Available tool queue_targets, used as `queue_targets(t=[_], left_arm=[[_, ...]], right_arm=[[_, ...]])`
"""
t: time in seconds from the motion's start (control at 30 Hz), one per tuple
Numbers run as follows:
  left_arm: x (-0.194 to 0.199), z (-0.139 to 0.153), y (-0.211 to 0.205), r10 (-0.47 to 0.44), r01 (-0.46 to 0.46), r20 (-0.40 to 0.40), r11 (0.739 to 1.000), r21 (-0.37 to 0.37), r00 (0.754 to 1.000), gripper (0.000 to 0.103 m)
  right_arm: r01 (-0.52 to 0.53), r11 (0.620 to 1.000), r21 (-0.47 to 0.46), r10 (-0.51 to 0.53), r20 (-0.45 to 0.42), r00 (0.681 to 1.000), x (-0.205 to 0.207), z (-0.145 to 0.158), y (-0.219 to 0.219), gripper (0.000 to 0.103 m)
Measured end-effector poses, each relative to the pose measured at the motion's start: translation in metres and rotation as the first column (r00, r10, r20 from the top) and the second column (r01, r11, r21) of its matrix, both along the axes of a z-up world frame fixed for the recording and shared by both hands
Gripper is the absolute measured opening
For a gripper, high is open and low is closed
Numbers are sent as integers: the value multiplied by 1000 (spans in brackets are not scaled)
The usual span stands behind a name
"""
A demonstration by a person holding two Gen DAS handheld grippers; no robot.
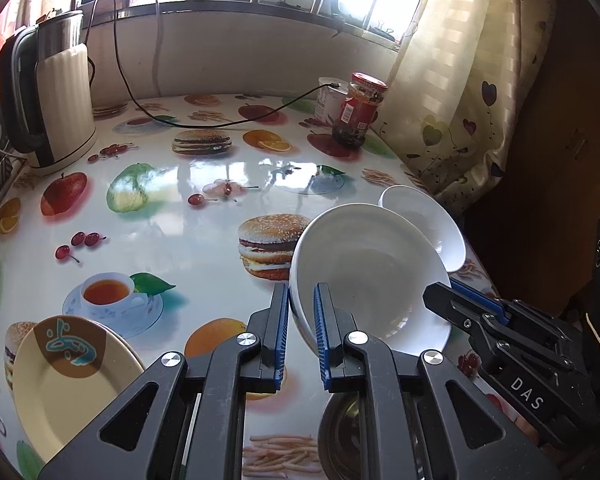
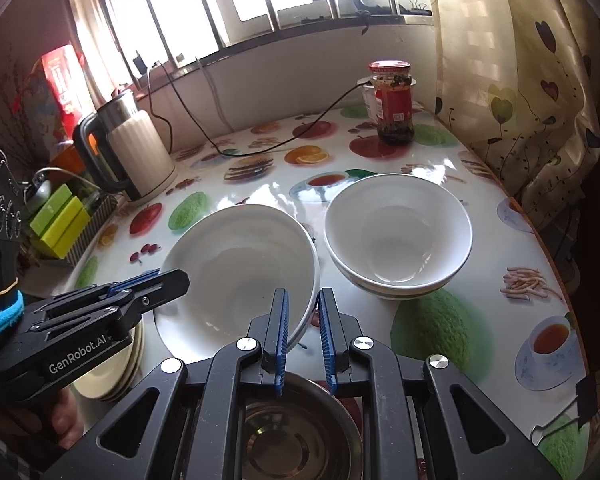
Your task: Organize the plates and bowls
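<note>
White ceramic bowl (image 2: 236, 272) tilted and lifted off fruit-print surface (image 1: 160, 216), rim pinched at two spots: left gripper (image 1: 302, 332) jaws clenched on near-left edge, right gripper (image 2: 303, 330) jaws clenched on near-right edge. Steel bowl (image 2: 292, 440) directly beneath. Beyond, second white bowl (image 2: 398, 236) upright at right, likely stacking target.

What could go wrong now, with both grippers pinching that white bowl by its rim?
1. The left gripper and right gripper each clamp only a thin edge of the tilted white bowl; uneven lifting could let it slip.
2. The second white bowl sits close beside it and could get knocked.
</note>
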State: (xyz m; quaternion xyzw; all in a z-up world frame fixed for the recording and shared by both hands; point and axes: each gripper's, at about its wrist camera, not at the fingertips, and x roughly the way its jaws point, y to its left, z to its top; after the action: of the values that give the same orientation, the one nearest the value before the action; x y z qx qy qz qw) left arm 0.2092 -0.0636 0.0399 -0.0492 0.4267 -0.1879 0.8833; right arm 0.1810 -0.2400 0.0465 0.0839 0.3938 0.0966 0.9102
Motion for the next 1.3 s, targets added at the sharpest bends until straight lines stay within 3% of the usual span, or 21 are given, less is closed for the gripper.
queue_targets(t=[0.5, 1.3], left_arm=[[-45, 6, -5, -34, 34, 3, 999, -8, 999, 13], [-76, -28, -14, -74, 76, -94, 997, 21, 993, 13]], right_arm=[[17, 1000, -11, -17, 16, 1000, -50, 9, -4, 15], [38, 999, -15, -38, -56, 998, -92, -20, -13, 16]])
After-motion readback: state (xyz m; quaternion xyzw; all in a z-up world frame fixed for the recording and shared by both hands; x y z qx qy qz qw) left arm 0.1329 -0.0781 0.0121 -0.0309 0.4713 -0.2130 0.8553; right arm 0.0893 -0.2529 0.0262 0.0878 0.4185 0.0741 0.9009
